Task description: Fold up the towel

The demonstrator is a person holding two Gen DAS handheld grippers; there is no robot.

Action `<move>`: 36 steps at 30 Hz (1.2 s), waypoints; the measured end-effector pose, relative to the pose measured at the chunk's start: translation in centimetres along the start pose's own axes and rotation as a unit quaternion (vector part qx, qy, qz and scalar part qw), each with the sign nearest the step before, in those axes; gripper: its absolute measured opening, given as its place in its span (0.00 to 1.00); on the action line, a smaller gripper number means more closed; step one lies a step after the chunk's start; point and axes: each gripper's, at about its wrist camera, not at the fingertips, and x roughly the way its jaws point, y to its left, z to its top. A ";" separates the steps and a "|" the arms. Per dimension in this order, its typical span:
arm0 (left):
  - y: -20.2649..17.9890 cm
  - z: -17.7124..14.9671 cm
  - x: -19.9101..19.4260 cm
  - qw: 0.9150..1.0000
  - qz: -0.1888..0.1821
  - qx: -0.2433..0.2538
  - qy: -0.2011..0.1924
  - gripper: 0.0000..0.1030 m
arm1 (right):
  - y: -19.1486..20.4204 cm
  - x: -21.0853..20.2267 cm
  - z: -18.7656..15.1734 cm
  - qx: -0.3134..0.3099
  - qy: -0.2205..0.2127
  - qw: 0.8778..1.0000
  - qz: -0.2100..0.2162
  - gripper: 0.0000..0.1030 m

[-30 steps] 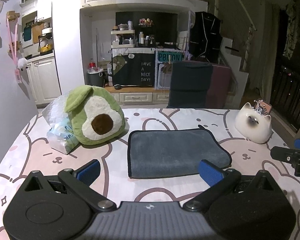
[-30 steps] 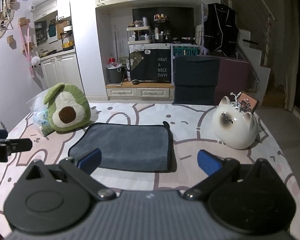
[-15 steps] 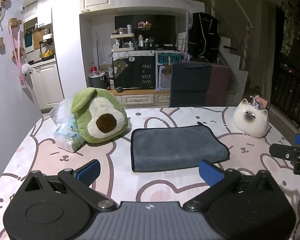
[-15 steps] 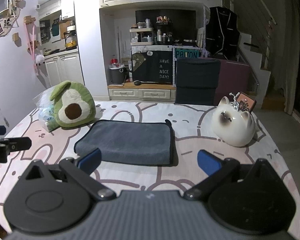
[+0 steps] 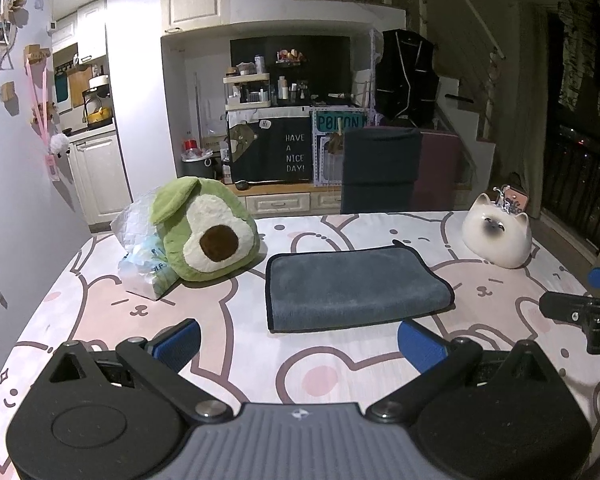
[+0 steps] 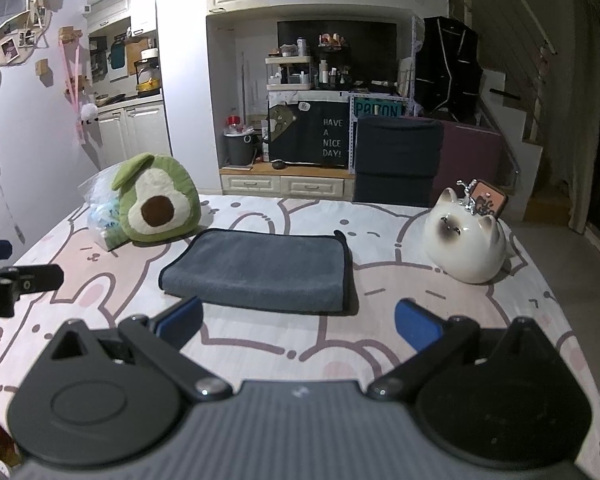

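Observation:
A grey towel [image 5: 356, 286] lies folded flat in the middle of the table, and it also shows in the right wrist view [image 6: 260, 270]. My left gripper [image 5: 298, 344] is open and empty, above the table in front of the towel's near edge. My right gripper [image 6: 298, 326] is open and empty, also in front of the towel, a little to its right. The right gripper shows at the right edge of the left wrist view [image 5: 580, 312]. The left gripper shows at the left edge of the right wrist view [image 6: 8, 284].
A green avocado plush [image 5: 204, 230] and a plastic bag [image 5: 140, 248] sit left of the towel. A white cat figurine [image 5: 496, 234] stands at the right. The table has a pink bunny-print cloth [image 5: 320, 368]. A dark chair [image 5: 380, 172] stands behind the far edge.
Both grippers have drawn back and up from the towel, which now looks smaller and farther off. The towel has not moved. Both stay open.

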 end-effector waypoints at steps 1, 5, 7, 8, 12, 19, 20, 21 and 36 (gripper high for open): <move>0.0 -0.1 -0.2 1.000 -0.001 0.000 0.002 1.00 | 0.0 -0.2 -0.1 0.000 -0.001 1.000 0.000 1.00; -0.1 -0.4 -0.7 1.000 0.001 0.002 0.000 1.00 | 0.1 -1.0 -0.5 0.003 0.000 1.000 0.002 1.00; -0.3 -0.6 -1.2 1.000 0.003 0.005 -0.004 1.00 | 0.2 -1.6 -0.7 0.003 0.000 1.000 0.004 1.00; -0.4 -0.7 -1.5 1.000 0.004 0.007 -0.006 1.00 | 0.2 -1.8 -0.8 0.002 -0.001 1.000 0.003 1.00; -0.5 -1.2 -2.6 1.000 0.002 0.010 -0.012 1.00 | 0.5 -2.7 -1.0 0.001 -0.001 1.000 0.000 1.00; -0.5 -1.8 -3.9 1.000 -0.001 0.013 -0.010 1.00 | 0.9 -4.2 -2.1 -0.008 0.005 1.000 0.004 1.00; -0.4 -1.9 -4.1 1.000 -0.001 0.013 -0.011 1.00 | 0.9 -4.3 -2.2 -0.007 0.005 1.000 0.005 1.00; -0.4 -2.1 -4.3 1.000 -0.001 0.014 -0.011 1.00 | 1.0 -4.5 -2.4 -0.006 0.006 1.000 0.005 1.00; -0.1 -4.7 -6.5 1.000 -0.030 0.008 0.003 1.00 | 1.3 -7.9 -4.6 -0.008 0.001 1.000 0.009 1.00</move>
